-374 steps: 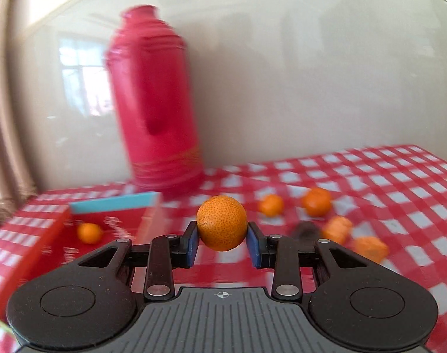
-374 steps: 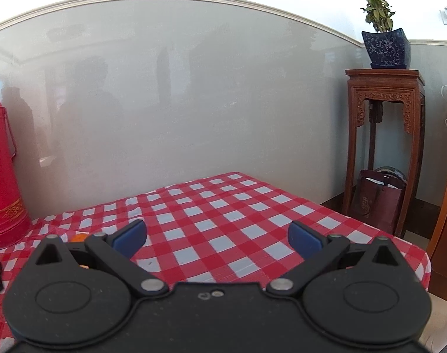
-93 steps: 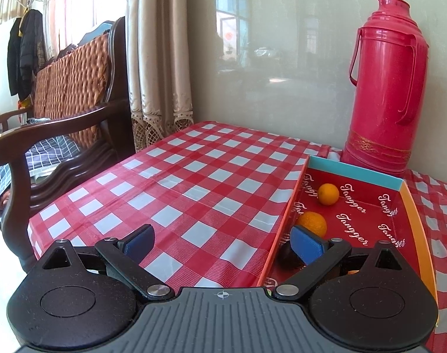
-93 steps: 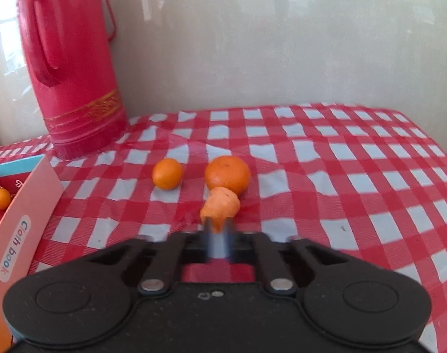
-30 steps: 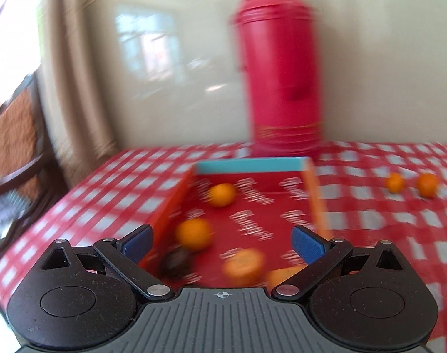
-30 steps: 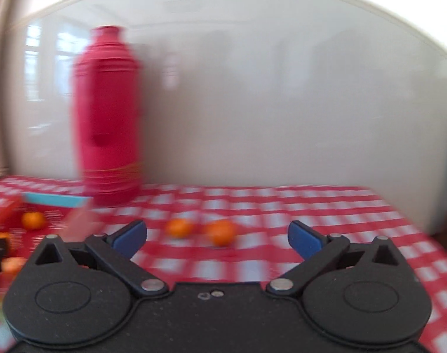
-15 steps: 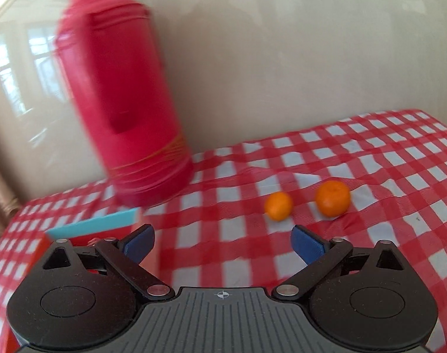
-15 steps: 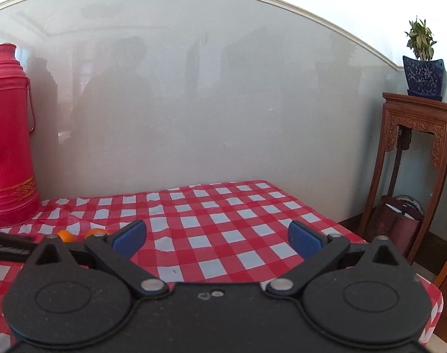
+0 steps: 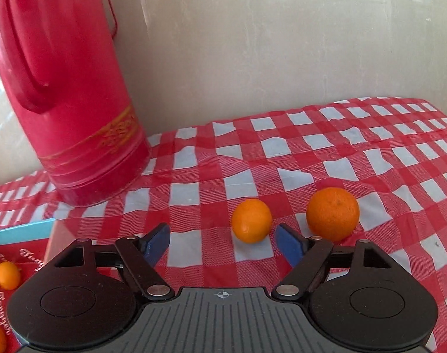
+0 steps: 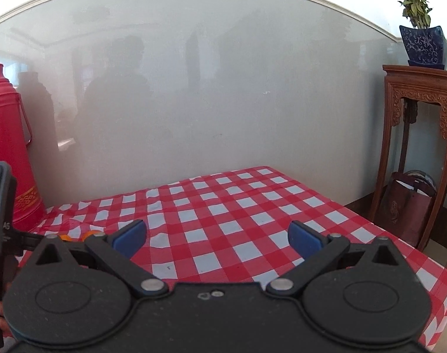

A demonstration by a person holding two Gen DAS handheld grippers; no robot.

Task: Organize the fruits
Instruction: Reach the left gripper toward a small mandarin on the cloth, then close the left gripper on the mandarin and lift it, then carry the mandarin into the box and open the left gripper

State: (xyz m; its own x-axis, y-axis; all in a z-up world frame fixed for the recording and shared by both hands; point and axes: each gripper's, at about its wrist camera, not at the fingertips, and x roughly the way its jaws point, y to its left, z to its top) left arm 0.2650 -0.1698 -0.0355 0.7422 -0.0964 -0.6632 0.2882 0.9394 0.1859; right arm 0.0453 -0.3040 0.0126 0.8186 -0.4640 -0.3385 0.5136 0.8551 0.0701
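Two oranges lie on the red-checked tablecloth in the left wrist view: a small orange [image 9: 252, 221] and a larger orange [image 9: 332, 218] to its right. My left gripper [image 9: 223, 242] is open and empty, with the small orange just beyond the gap, nearer its right fingertip. At the lower left is the red box [image 9: 23, 253] with small oranges [image 9: 7, 275] inside. My right gripper [image 10: 217, 239] is open and empty above the tablecloth; bits of orange fruit [image 10: 67, 237] peek out behind its left finger.
A tall red thermos [image 9: 67, 88] stands at the back left by the wall, also showing in the right wrist view [image 10: 8, 153]. The other gripper's body [image 10: 0, 211] shows at that view's left edge. A wooden plant stand [image 10: 414, 135] and bag [image 10: 408, 206] stand beyond the table's right edge.
My left gripper has moved closer to the two oranges, which now sit larger and nearer its fingertips. The right gripper's view has hardly shifted; both stay open.
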